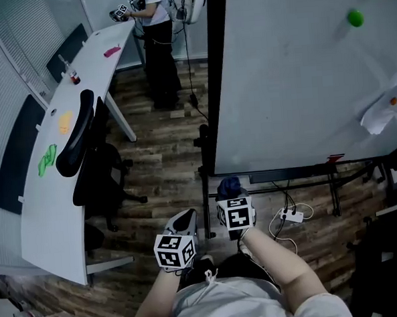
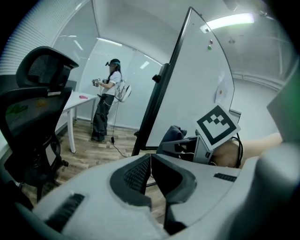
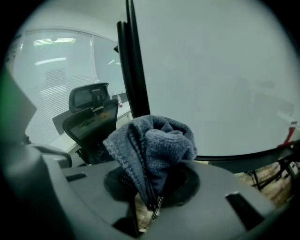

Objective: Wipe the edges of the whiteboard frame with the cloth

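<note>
A standing whiteboard [image 1: 301, 74] fills the right of the head view, with a black frame [image 1: 217, 73] down its left side and along its lower edge. My right gripper [image 1: 232, 200] hangs just below the bottom-left corner, shut on a bunched blue-grey cloth [image 1: 229, 185]. In the right gripper view the cloth [image 3: 154, 150] bulges from the gripper [image 3: 151, 190] in front of the frame's black upright [image 3: 134, 70], without touching it. My left gripper [image 1: 187, 222] is held lower and to the left; its jaws are pressed together with nothing between them [image 2: 150, 163].
A black office chair [image 1: 84, 151] and a curved white desk [image 1: 50, 197] stand to the left. A person [image 1: 158, 43] holding grippers stands at the back. A power strip [image 1: 292, 216] and cables lie under the board. Magnets [image 1: 355, 17] and a paper [image 1: 383, 109] sit on the board.
</note>
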Demonstrator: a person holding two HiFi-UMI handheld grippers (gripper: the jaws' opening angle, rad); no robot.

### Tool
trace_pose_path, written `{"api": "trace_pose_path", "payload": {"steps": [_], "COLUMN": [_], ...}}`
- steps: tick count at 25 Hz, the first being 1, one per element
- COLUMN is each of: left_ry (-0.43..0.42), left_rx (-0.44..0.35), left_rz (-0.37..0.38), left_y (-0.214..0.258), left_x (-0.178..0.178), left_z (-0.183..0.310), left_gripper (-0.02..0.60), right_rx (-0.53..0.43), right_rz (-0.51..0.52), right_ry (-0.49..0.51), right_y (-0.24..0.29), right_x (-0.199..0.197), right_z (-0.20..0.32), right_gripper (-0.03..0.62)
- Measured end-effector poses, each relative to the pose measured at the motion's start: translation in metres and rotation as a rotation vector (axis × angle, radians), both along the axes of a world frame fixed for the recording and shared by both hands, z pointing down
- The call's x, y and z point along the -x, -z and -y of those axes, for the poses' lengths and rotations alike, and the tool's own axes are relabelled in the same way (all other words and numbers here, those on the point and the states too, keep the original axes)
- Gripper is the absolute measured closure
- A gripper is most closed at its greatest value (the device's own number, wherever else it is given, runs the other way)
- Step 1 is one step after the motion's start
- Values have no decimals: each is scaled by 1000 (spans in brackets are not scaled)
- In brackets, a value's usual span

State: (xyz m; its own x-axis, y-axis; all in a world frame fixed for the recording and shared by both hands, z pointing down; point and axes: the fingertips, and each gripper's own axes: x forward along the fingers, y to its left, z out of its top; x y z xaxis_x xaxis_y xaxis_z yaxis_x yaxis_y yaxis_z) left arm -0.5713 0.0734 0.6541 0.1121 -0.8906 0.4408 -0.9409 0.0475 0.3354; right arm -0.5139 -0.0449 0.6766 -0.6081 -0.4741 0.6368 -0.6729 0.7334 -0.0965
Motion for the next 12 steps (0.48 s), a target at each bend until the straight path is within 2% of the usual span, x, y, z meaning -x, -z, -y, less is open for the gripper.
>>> {"api": "trace_pose_path", "payload": {"steps": [5, 12], "left_ry": [-38, -28], "left_rx": [-75, -198], "left_rz": [25, 38], "left_y": [31, 90], "left_x": [-32, -92], "left_z": [22, 52], "left_gripper": [563, 563], "right_rx": [-71, -228], "right_rz": [71, 152], "right_ry": [-45, 25], "right_y": [35, 98], "right_x": [-51, -121], "right_z": [0, 5], "right_gripper": [517, 517]}}
